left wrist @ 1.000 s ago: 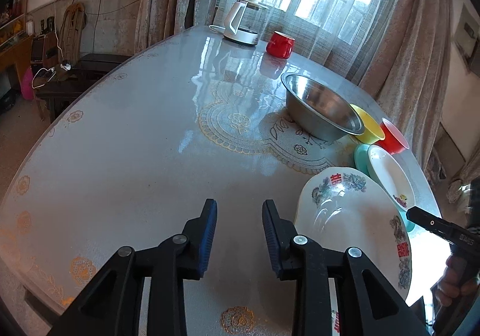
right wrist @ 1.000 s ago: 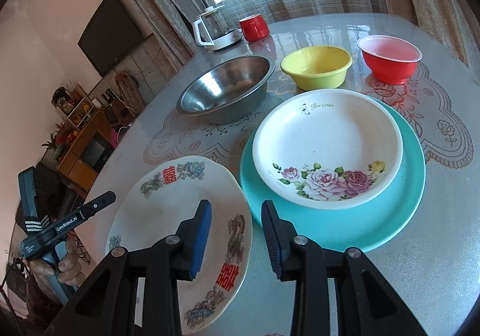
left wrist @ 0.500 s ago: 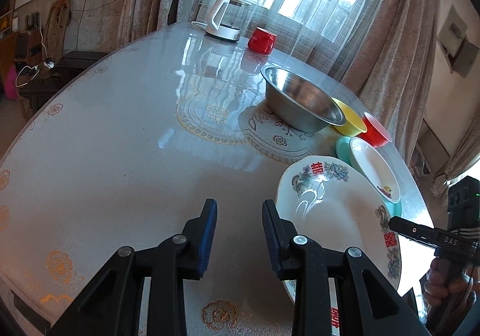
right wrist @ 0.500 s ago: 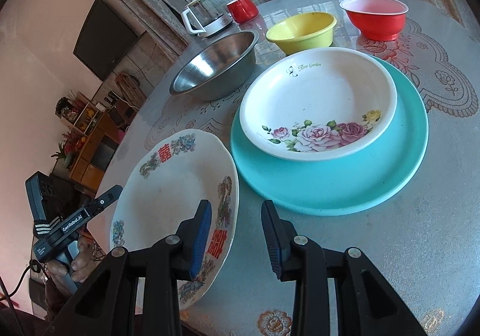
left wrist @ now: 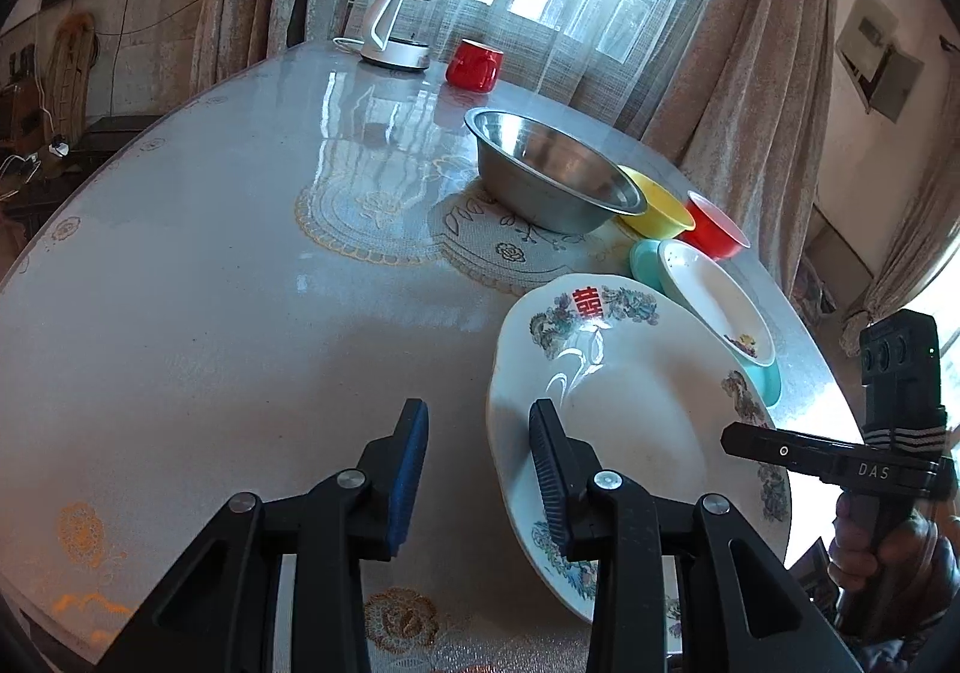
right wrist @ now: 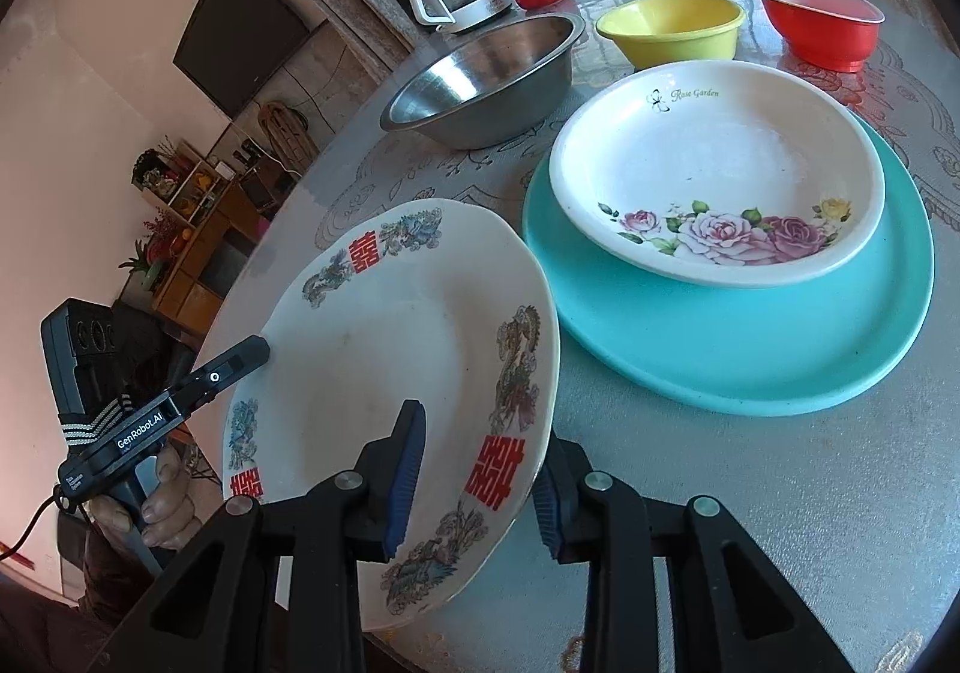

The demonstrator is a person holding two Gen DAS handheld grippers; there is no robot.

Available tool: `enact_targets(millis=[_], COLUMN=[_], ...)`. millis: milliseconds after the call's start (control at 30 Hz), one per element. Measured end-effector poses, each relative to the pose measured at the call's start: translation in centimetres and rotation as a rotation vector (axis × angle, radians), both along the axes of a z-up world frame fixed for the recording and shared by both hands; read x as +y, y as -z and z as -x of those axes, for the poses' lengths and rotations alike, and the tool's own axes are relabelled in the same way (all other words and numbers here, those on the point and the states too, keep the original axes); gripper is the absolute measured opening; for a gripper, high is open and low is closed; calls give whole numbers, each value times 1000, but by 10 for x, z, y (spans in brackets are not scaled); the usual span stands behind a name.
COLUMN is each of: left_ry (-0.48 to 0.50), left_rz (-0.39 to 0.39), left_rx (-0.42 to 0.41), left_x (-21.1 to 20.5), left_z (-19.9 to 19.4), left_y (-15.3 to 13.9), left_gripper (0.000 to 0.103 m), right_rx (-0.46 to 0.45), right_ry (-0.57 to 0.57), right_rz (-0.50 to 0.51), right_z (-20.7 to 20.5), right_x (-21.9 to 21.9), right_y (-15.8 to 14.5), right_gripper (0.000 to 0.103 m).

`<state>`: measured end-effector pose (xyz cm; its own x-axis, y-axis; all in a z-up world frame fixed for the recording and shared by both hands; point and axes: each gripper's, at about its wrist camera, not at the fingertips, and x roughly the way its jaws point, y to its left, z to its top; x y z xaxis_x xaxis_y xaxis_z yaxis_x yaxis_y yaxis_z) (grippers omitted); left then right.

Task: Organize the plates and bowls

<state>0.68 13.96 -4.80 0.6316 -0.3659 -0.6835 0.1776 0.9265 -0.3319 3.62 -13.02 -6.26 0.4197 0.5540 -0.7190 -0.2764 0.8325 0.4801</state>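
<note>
A white plate with red characters [right wrist: 390,361] lies at the table's near edge; its rim sits between the open jaws of my right gripper [right wrist: 477,484], one finger over the plate, one under its edge. The same plate [left wrist: 630,409] shows in the left wrist view, where my left gripper [left wrist: 477,460] is open with its rim between the fingers too. A white rose plate [right wrist: 720,175] rests on a teal plate [right wrist: 750,325]. A steel bowl [right wrist: 486,78], yellow bowl [right wrist: 672,33] and red bowl [right wrist: 819,27] stand behind.
A white kettle [left wrist: 396,33] and a red mug [left wrist: 474,63] stand at the far side by the window. The round table [left wrist: 210,283] has a lace mat in its middle. The right gripper's handle [left wrist: 870,469] shows at the table's right edge.
Both grippers moved in on the red-character plate. The right gripper's jaws now straddle its rim, and the left gripper's right finger has come over its left rim.
</note>
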Motion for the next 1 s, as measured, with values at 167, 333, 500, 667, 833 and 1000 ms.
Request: enact_targets(millis=[167, 333, 500, 667, 833, 1000], left_ry=[56, 72, 64, 77, 91, 120], left_rz=[-16, -81, -85, -94, -93, -92], left_rx=[20, -3, -15, -41, -80, -123], left_x=[-14, -28, -27, -35, -45, -65], left_z=[-4, 0, 1, 3, 2, -8], left_y=[8, 9, 7, 4, -7, -24], left_gripper=[31, 26, 26, 27, 26, 26], right_rx=[-38, -67, -87, -130, -160, -198], right_ry=[-16, -35, -59, -75, -68, -38], right_rz=[50, 81, 85, 120, 122, 117], right_z=[4, 7, 8, 12, 13, 14], right_x=[2, 3, 2, -1, -12, -30], right_y=[1, 0, -5, -13, -23, -37], right_gripper=[24, 21, 21, 22, 22, 22])
